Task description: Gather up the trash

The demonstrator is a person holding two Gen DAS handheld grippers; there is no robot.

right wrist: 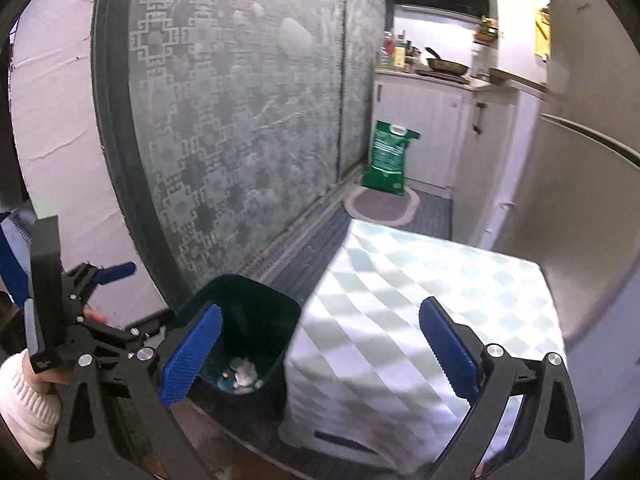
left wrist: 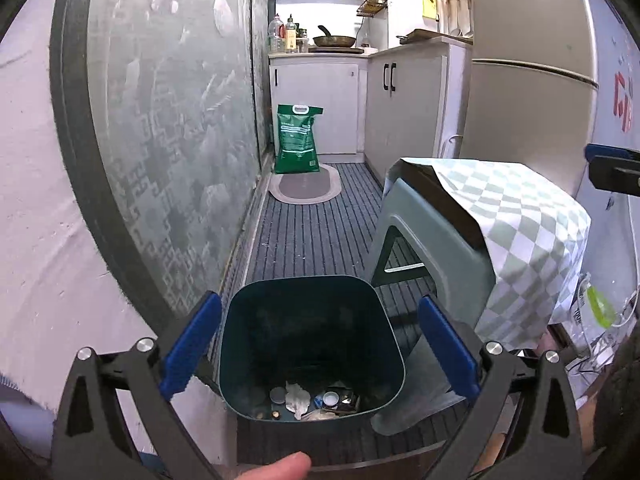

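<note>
Hanging wide open over the dark green bin (left wrist: pixel 312 344), left gripper (left wrist: pixel 320 344) with blue pads (left wrist: pixel 190 350) spread to either side of the rim and nothing between them; a fingertip (left wrist: pixel 280 468) at the bottom edge of the left wrist view; down in the bin's bottom, trash (left wrist: pixel 308 398): crumpled white paper, a grey disc, a white cap, a few small dark bits; bin upright on the striped dark mat (left wrist: pixel 312 232), just beside the frosted patterned sliding door (left wrist: pixel 168 120) on one side and a grey plastic stool (left wrist: pixel 424 248) on the other; draped over the stool, a green-and-white checked cloth (left wrist: pixel 520 220), its top bare.

Likewise spread wide and empty, right gripper (right wrist: pixel 320 344), above the near edge of the checked cloth, with the bin down to its left; at the left edge of the right wrist view, the other gripper's black frame, held by a hand (right wrist: pixel 52 376) in a white knitted cuff (right wrist: pixel 24 404).

Further along the mat, an oval rug (left wrist: pixel 306 188) with a green sack (left wrist: pixel 296 140) standing on its far edge against white cabinets (left wrist: pixel 320 88); on the counter beyond, bottles (left wrist: pixel 284 36) and a pan (left wrist: pixel 334 40); to the right, a pale fridge (left wrist: pixel 528 72).
</note>
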